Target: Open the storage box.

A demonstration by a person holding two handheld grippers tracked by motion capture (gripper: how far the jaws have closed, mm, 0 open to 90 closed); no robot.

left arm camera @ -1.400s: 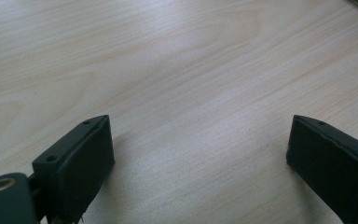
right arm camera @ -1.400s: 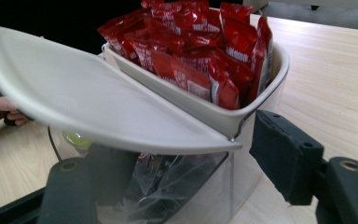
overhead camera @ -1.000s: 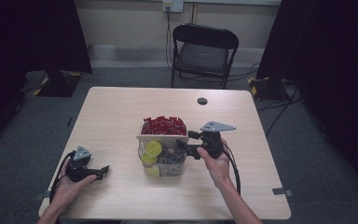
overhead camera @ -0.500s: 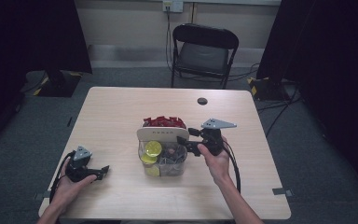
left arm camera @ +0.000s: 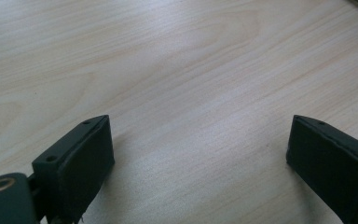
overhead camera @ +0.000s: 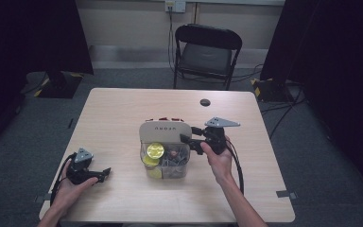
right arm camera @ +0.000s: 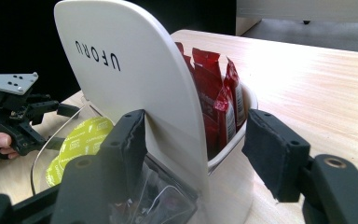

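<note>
Now | right hand-held gripper [right arm camera: 193, 154] | closing astride organiser lid [right arm camera: 135, 79], one pad touching

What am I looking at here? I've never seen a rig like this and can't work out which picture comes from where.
A person sits at a wooden table holding a hand-held tool with two black jaws in each hand. The high view looks down from above. The other two pictures come from cameras riding on the tools.

The left gripper rests on bare wood, jaws wide open and holding nothing.

The right gripper has just been closing its jaws around the upright white panel of a storage box. Whether both pads press yet is unclear.

The box holds yellow capsules and red sachets.
</note>
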